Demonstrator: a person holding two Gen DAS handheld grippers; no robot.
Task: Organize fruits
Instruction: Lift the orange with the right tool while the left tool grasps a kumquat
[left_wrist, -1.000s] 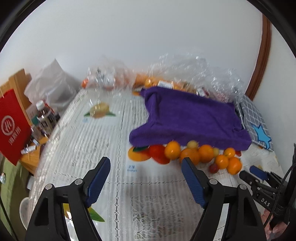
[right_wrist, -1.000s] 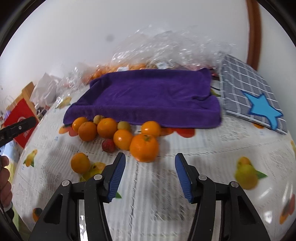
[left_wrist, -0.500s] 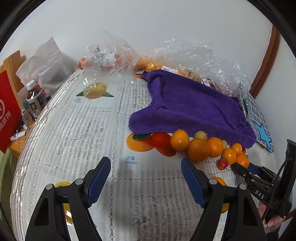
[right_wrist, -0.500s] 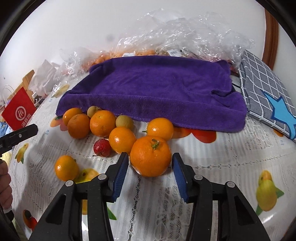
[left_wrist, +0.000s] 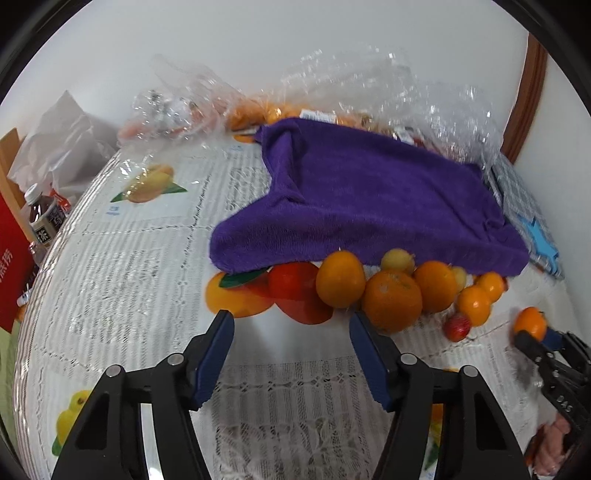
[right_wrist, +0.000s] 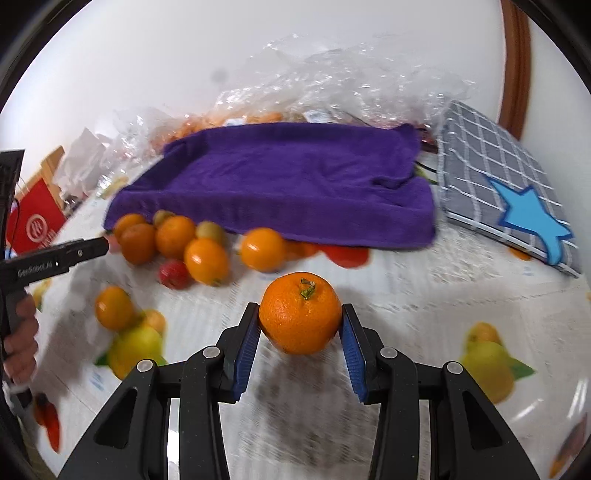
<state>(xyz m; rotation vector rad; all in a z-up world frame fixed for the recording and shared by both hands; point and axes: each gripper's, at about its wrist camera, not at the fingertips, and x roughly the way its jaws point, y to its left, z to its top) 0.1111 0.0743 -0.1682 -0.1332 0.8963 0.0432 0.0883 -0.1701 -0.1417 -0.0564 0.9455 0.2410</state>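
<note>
1. Right gripper clamps a big orange, blue pads touching both its sides, stem up, over the fruit-print tablecloth.
2. Left gripper has its jaws closing, about half apart, nothing between them (only tablecloth below).
3. Fruit pile sits at 1 o'clock from the left gripper, just in front of the purple towel; the nearest orange is just beside the gripper's right finger, contact unclear.
4. In the right wrist view the same pile lies at 10 o'clock from the held orange, with a small red fruit at its near edge.
5. One loose small orange sits alone at 9 o'clock, apart from the pile.
6. Crumpled clear plastic bags at 12 o'clock behind the towel (orange fruit shows inside).
7. Grey checked cloth with a blue star at 2 o'clock, beside the towel.
8. Red paper bag and a bottle at 9 o'clock in the left view, off the table edge.
</note>
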